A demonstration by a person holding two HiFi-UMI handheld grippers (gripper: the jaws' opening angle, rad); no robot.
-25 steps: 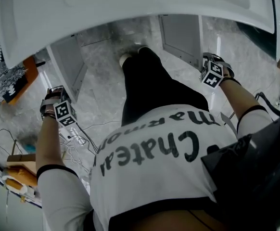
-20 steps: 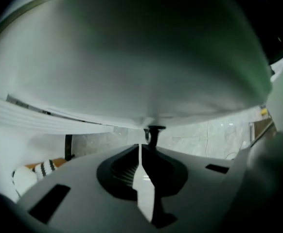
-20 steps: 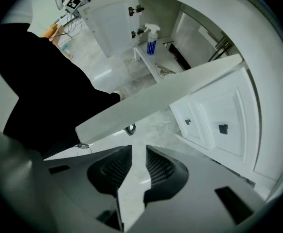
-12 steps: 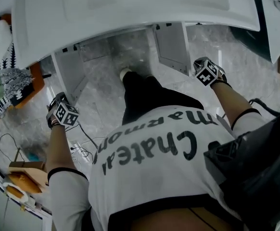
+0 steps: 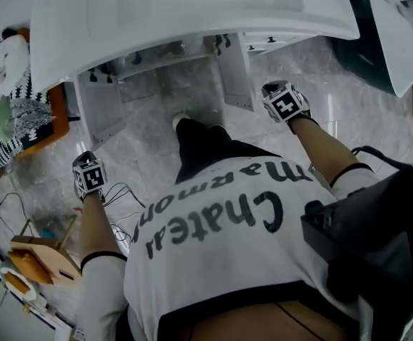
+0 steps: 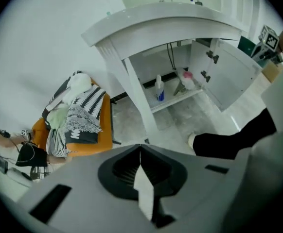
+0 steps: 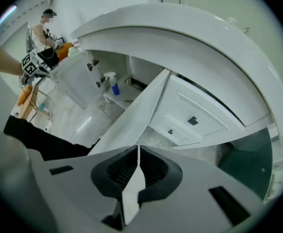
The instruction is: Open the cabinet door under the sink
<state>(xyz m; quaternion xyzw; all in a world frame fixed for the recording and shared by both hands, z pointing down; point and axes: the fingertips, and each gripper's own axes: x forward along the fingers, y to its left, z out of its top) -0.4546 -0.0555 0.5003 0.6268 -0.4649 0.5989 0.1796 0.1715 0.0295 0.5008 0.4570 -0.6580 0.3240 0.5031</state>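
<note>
The white vanity's sink top (image 5: 192,20) fills the top of the head view. Below it both cabinet doors stand swung out: the left door (image 5: 96,112) and the right door (image 5: 235,77). My left gripper (image 5: 87,178) hangs below and clear of the left door, and my right gripper (image 5: 284,104) is just right of the right door without touching it. In the left gripper view the jaws (image 6: 140,146) are shut on nothing, facing the open cabinet (image 6: 180,76). The right gripper's jaws (image 7: 138,148) are shut and empty too, near the right door's edge (image 7: 136,113).
A spray bottle (image 6: 159,88) and a pink-capped bottle (image 6: 185,78) stand on the cabinet shelf. My leg (image 5: 199,148) reaches toward the opening. An orange chair piled with clothes (image 6: 76,118) stands left. Cables (image 5: 121,197) lie on the marble floor; a wooden stool (image 5: 40,258) is at lower left.
Both hands have drawn away from the door edges and risen, with the wrists rolled. The head view has lifted, showing more of the sink top. Both doors stay open.
</note>
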